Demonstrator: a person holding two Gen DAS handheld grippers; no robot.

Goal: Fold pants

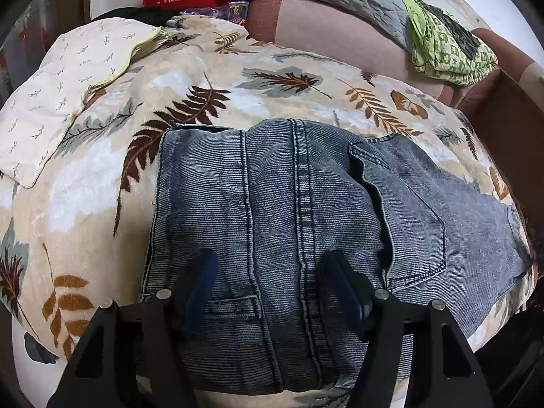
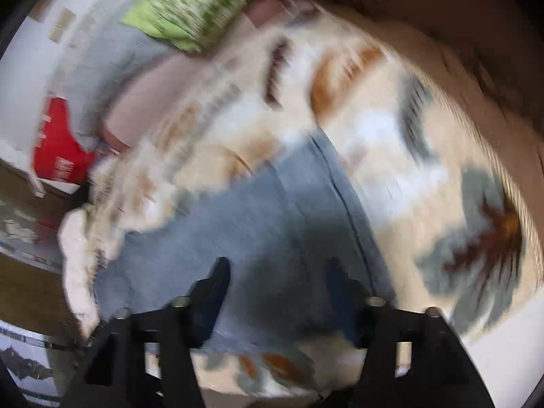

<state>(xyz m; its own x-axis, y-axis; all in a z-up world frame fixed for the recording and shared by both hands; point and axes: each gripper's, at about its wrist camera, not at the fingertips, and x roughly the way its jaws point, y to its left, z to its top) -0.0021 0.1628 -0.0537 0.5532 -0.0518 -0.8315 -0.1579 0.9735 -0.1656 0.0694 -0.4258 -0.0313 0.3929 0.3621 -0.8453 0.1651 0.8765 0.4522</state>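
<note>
Both the left gripper [image 1: 268,292] and right gripper [image 2: 275,292] are open, holding nothing. The folded blue denim pants [image 1: 272,187] on the leaf-print blanket [image 1: 210,78] could slide apart if bumped.

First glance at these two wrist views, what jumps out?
The folded grey-blue jeans fill the middle of the left wrist view, lying on a cream leaf-print blanket, with the left gripper open just over them. Behind, a lime-green patterned cloth sits on the far right. The right wrist view is heavily blurred; the right gripper is open above denim.
</note>
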